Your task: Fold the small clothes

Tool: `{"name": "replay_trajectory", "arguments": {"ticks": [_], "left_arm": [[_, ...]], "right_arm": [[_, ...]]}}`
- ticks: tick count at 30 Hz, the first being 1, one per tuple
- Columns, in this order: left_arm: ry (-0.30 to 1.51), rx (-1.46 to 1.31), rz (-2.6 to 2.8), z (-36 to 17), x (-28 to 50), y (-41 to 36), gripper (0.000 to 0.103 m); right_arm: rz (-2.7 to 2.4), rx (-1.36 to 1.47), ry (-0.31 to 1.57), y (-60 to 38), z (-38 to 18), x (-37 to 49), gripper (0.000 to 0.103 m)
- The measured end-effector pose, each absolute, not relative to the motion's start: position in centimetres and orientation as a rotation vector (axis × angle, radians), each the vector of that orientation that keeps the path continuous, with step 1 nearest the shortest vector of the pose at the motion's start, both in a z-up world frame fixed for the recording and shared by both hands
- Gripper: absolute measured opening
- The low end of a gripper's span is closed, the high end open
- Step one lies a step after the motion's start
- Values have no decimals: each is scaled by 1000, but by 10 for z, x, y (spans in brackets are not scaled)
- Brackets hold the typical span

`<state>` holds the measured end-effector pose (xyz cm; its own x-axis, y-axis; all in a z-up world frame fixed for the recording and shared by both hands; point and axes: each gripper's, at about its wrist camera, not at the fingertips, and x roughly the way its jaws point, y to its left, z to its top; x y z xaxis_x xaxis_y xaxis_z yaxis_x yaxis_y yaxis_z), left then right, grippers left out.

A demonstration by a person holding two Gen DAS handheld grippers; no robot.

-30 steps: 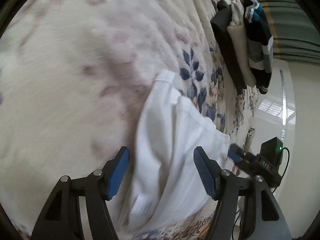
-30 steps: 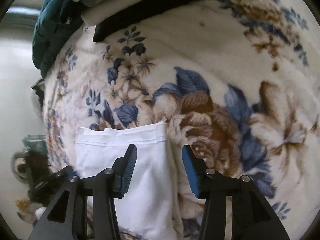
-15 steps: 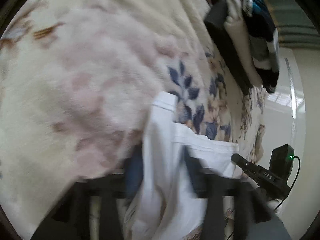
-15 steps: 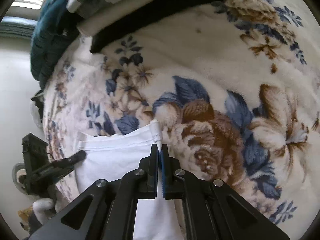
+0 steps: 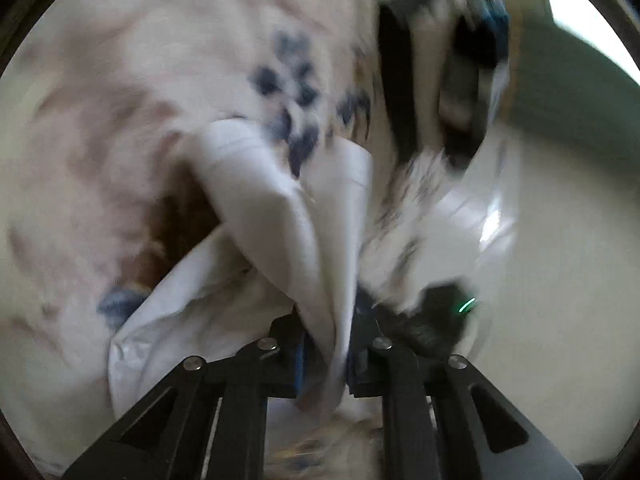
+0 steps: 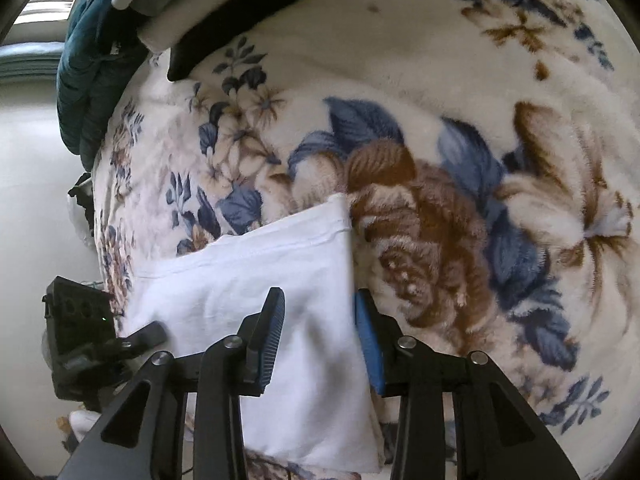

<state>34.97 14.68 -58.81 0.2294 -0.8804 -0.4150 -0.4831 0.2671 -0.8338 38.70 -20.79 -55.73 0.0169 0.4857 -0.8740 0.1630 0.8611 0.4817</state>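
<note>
The left gripper (image 5: pixel 326 354) pinches a bunched fold of the one white garment (image 5: pixel 280 216), lifted off the blanket (image 5: pixel 120 80). The right gripper (image 6: pixel 320 340) hovers spread over that garment's (image 6: pixel 256 280) edge; folded clothes (image 6: pixel 208 28) lie ahead.

My white garment (image 6: pixel 260 280) lies flat, low and left of centre in the right view, its stitched hem slanting upward to the right. In the blurred left view it (image 5: pixel 280 216) is bunched and lifted, centre frame.

One white garment (image 6: pixel 256 304). One floral blanket (image 6: pixel 440 128). One stack of folded clothes (image 6: pixel 168 12); count within it unclear. Two grippers: left (image 5: pixel 326 354), right (image 6: pixel 318 340).
</note>
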Motion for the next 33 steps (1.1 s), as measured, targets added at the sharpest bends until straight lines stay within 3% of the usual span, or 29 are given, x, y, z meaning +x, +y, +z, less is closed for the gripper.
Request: {"name": "replay_trajectory", "arguments": {"ticks": [3,4,5,7,8,13,15,16,17,18,22,26,28,30,32,33], "left_arm": [[1451,-1318,-269,-607,345,177,19],[1472,-1271,-227,-608,347,184,37],[1473,-1219,-204,-603,349,188,49],[1427,-1124,-227,-580,358,189,52],[1420,-1073,-231,-573,363,185,59],[1442,-744,-305,-553,401,135,59],[1434,-639,-317,-555,408,114,53],[1420,-618,-338,-556,412,106,19],[1428,-579,-338,-558,417,100,4],[1416,-596,-346,-558,417,101,4],[1388,-796,-334,-567,419,131,4],[1452,-801,-298,-595,426,137,6],[1483,-817,-283,-603,428,138,9],[1493,-848,-289,-602,429,137,20],[1456,-903,-317,-593,420,151,45],[1434,-941,-338,-589,414,157,54]], "right_arm": [[270,486,1547,-205,-555,386,37],[268,471,1547,-203,-555,387,37],[266,467,1555,-203,-557,387,37],[250,474,1562,-205,-557,389,37],[253,486,1550,-206,-555,389,37],[252,523,1518,-209,-551,395,37],[253,545,1508,-209,-552,398,37],[255,556,1483,-208,-551,399,22],[254,551,1462,-207,-548,400,10],[248,529,1453,-204,-547,402,2],[240,496,1412,-198,-538,407,1],[177,486,1409,-203,-546,415,1],[153,473,1436,-202,-554,419,1],[152,421,1483,-196,-561,422,2],[154,424,1535,-196,-565,423,5],[167,456,1545,-200,-565,422,12]]}}
